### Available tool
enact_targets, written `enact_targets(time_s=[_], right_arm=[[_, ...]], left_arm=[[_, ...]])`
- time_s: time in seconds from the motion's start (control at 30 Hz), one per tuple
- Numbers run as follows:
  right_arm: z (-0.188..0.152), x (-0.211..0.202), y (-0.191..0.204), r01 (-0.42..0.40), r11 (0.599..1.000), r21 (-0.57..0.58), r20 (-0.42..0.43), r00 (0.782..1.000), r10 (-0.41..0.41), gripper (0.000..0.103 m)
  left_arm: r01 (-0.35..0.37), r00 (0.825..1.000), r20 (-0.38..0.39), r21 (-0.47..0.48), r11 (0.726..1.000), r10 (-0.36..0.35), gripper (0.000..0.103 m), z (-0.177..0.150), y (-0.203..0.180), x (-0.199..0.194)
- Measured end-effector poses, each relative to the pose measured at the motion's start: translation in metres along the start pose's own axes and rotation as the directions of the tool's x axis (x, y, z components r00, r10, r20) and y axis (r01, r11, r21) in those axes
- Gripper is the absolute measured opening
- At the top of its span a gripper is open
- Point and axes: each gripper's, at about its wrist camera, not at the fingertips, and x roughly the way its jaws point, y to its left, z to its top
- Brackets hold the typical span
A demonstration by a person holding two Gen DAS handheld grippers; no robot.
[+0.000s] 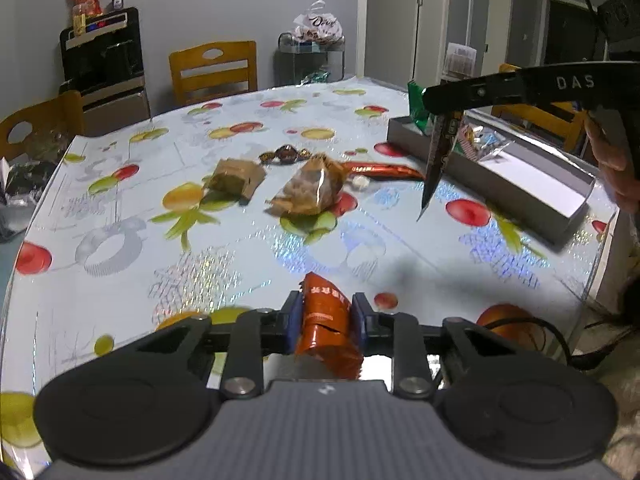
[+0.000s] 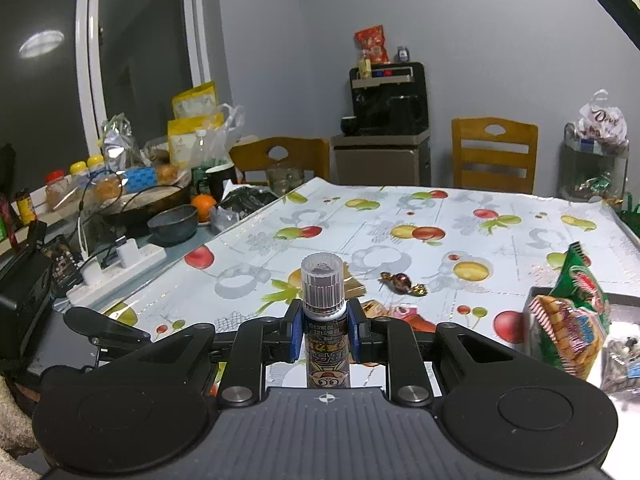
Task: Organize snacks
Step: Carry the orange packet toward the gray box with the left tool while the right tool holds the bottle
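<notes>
My left gripper (image 1: 326,314) is shut on an orange snack packet (image 1: 326,328), held above the near part of the table. My right gripper (image 2: 324,320) is shut on a dark snack tube (image 2: 323,300) with a clear cap; in the left wrist view it (image 1: 444,114) hangs the tube (image 1: 438,160) over the near wall of the grey box (image 1: 520,192). The box holds a green bag (image 2: 576,280) and other wrapped snacks. On the table lie a brown packet (image 1: 236,178), a clear bag of snacks (image 1: 310,190), a wrapped candy (image 1: 285,155) and an orange-red bar (image 1: 384,170).
The table (image 1: 120,280) has a fruit-print cloth. Wooden chairs (image 1: 214,70) stand at its far side by a black water dispenser (image 1: 104,60). A cluttered side counter (image 2: 120,200) with bowls, jars and a power strip lies left in the right wrist view.
</notes>
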Motion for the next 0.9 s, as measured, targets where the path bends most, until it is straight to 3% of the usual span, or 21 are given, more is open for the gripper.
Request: enact_targets(time_s=[0.57,0.9], right_arm=[[0.005,-0.019,-0.02,0.037,0.999,0.019,0.05,0.998,-0.038,0.024],[0.002,-0.022,-0.026,0.037,0.999,0.037,0.046,0.998,-0.039,0.024]], left_arm=[[-0.028,0.999,0.044,0.017,0.999,0.027,0.015,0.019,-0.004,0.0],[-0.035,0.999,0.012,0.054,0.998,0.034,0.016,0.014,-0.014,0.017]])
